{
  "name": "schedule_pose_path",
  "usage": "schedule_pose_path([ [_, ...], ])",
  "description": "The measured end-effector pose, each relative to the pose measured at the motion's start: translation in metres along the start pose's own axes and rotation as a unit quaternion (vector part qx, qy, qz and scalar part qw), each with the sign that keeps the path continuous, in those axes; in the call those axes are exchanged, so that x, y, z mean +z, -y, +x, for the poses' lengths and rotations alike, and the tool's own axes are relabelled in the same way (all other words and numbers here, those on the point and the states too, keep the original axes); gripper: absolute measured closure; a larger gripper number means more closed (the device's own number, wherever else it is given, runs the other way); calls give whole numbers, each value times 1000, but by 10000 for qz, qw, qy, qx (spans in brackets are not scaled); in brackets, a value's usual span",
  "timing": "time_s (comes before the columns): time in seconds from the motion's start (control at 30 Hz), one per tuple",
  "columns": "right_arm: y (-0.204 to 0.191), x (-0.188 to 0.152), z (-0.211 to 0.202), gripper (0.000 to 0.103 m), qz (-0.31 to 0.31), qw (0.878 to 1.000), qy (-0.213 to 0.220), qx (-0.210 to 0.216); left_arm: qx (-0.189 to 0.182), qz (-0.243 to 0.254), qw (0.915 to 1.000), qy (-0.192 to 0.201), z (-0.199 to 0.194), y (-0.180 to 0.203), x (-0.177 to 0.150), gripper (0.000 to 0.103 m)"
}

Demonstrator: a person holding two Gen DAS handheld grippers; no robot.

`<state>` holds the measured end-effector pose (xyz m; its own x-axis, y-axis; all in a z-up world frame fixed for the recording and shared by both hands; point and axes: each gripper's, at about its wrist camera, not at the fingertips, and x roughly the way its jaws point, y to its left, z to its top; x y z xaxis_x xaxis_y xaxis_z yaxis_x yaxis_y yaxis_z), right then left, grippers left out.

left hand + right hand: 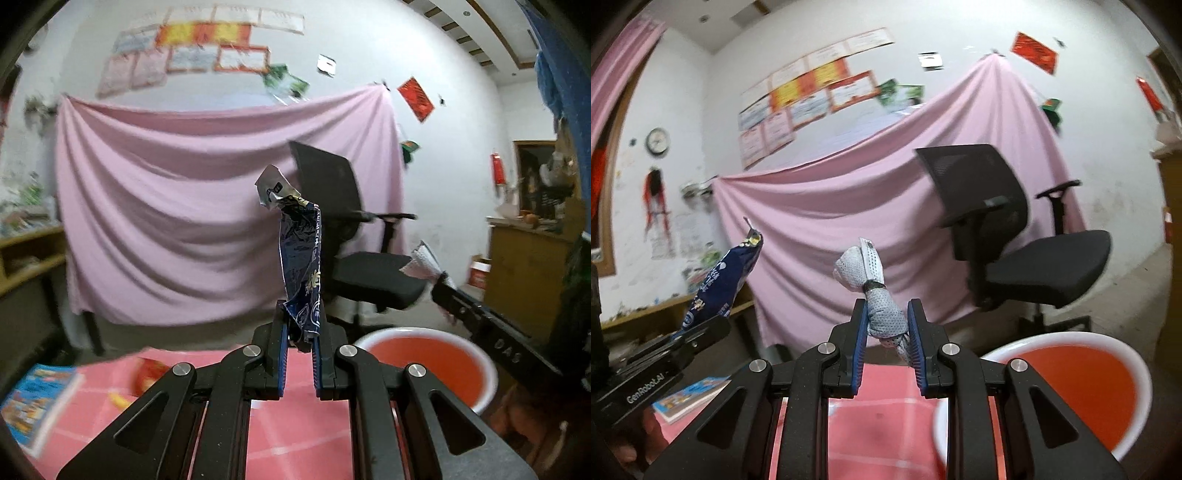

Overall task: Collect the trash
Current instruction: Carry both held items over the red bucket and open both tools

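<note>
Trash aloft: crinkled blue foil wrapper [301,266] pinched upright in left gripper [300,332] jaws; right gripper [888,325] jaws clamp knotted white mesh bundle [882,306], level, beside red basin [1071,391].

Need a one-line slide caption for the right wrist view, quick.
Right gripper clamps a crumpled white perforated wrapper near the red, white-rimmed bin.

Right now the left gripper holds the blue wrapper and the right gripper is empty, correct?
Not quite. The left gripper does hold the blue wrapper, but the right gripper is shut on a white bundle, as the right wrist view shows.
</note>
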<state>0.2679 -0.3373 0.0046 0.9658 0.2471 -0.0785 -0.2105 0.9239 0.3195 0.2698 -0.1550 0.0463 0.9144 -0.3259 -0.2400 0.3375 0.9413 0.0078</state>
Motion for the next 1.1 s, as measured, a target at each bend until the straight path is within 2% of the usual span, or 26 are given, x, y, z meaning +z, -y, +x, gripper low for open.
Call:
schedule_pose_path([
  [0.2, 39, 6, -5, 82, 418, 9972, -132, -610, -534, -183, 9964, -638, 43, 39, 16, 95],
  [0.37, 67, 6, -2, 82, 773, 9918, -247, -987, -745, -195, 9898, -1196, 78, 65, 21, 95],
  [0.57, 89, 3, 5, 81, 1060, 9852, -636, -1185, -870, -213, 9815, -1690, 107, 84, 20, 94],
  [0.77, 102, -3, 13, 81, 1235, 9784, -1049, -1282, -1001, -316, 9731, -2052, 119, 87, 8, 94],
  [0.83, 106, -5, 14, 79, 1284, 9767, -1131, -1294, -992, -355, 9700, -2190, 124, 83, 5, 88],
  [0.87, 107, -6, 14, 79, 1301, 9760, -1161, -1308, -983, -379, 9691, -2229, 126, 83, 3, 79],
  [0.93, 109, -6, 14, 79, 1329, 9752, -1179, -1323, -1011, -528, 9678, -2243, 128, 80, 2, 67],
  [1.1, 110, -7, 13, 73, 1330, 9745, -1220, -1331, -964, -733, 9672, -2234, 130, 70, 3, 67],
])
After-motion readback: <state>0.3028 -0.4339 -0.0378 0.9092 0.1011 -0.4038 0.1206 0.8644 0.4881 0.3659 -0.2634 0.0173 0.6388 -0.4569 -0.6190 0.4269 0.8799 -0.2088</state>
